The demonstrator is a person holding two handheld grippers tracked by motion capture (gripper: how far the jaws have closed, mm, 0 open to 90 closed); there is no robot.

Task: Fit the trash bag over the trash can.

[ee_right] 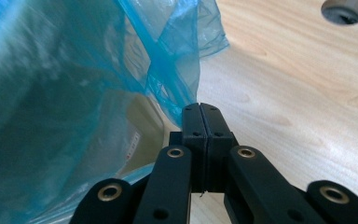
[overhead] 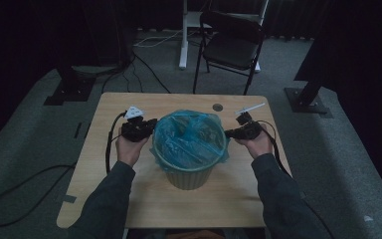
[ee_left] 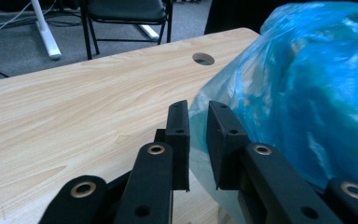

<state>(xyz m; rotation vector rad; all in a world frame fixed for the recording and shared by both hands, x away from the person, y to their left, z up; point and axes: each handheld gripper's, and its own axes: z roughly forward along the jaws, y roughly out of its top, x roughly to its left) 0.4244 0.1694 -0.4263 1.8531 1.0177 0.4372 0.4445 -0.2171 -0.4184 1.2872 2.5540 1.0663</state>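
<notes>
**A:** Where does the work stand? I make out a pale bin (overhead: 189, 172) in the middle of the wooden table (overhead: 144, 199), with a blue bag (overhead: 189, 137) draped over its rim.

**B:** Right. The left gripper (overhead: 151, 124) sits at the bin's nine o'clock, the right gripper (overhead: 228, 133) at three o'clock — one on each side of the rim.

**A:** And the jaws?

**B:** In the right gripper view the right gripper (ee_right: 200, 109) has its pads pressed flat together, with a fold of the blue bag (ee_right: 168, 70) ending just at the tips. Whether any film is caught between them I cannot tell. The left gripper (ee_left: 198, 119) has its jaws a little apart, with the blue bag (ee_left: 298, 93) in the gap; the pads do not look pressed on it.

**A:** So how to do this well?

**B:** My guess is the bag's edge is being taken at both sides. I'd finish the left pinch on a doubled fold, not a single layer — thin film slips and tears. Check the right side truly holds plastic. Then move both hands evenly, so the light bin doesn't tip or slide toward the cable hole (overhead: 218, 107) at twelve o'clock.
</notes>
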